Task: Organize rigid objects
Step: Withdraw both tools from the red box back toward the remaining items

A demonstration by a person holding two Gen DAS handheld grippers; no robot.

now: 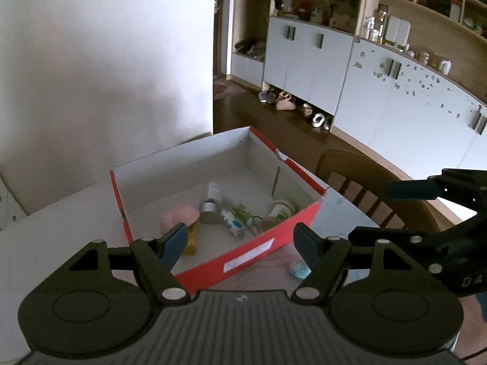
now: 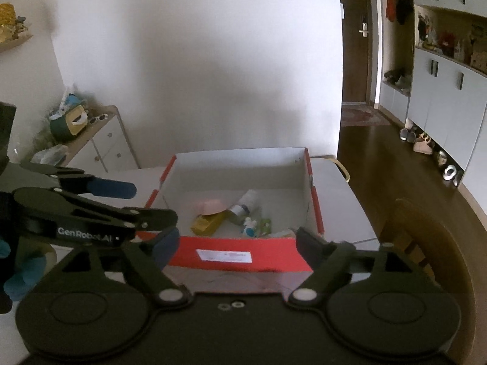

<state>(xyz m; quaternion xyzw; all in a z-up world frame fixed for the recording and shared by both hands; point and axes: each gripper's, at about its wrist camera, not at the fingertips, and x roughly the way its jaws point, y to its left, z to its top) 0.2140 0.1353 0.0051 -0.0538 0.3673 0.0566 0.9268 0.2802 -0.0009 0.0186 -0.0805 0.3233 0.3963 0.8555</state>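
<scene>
While several items are already collected in the red box (image 2: 240,257), sorting is judged nearly complete.
Left gripper (image 1: 240,241) and right gripper (image 2: 236,243) are held spread and empty; one small blue object (image 1: 299,269) is left on the surface (image 1: 61,213) beside the box.

Box (image 2: 240,254) near wall hides items' lower parts; small blue object (image 1: 299,269) partly behind tongs.

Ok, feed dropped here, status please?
Left claw open, empty. Right claw open, empty. Red cardboard box holds items. Small blue object outside it.
</scene>
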